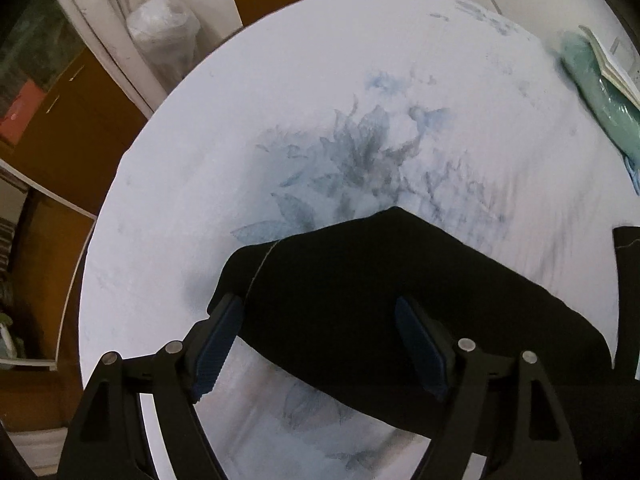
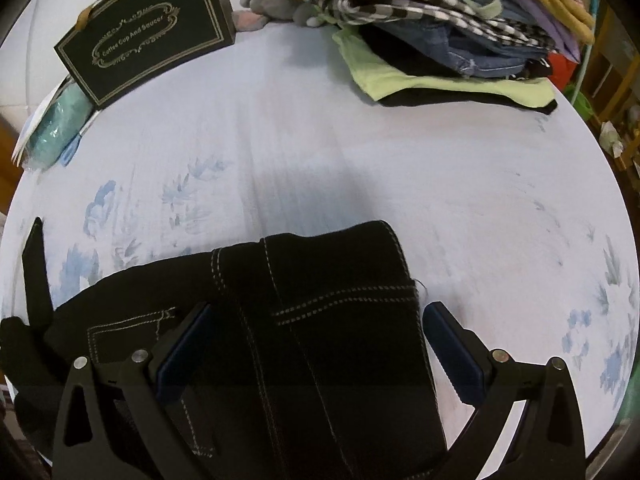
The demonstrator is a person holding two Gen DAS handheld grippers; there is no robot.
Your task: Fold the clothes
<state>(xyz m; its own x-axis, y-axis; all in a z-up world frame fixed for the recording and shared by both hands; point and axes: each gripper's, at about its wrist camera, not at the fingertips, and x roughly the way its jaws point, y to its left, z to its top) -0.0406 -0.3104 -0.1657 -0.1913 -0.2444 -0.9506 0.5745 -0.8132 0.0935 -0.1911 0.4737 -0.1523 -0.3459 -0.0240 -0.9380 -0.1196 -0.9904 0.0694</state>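
Black denim, white-stitched, lies across the pale floral bedsheet (image 1: 280,80) right under both my tools: these are the black jeans (image 2: 320,320). My left gripper (image 1: 318,344) stands with its jaws spread, a plain dark fold of the garment between the pads but not pinched. My right gripper (image 2: 316,344) straddles the seamed part, jaws wide as well (no squeeze that I can see). A pile of clothes (image 2: 460,28) sits at the far edge, near a black gift box (image 2: 148,36).
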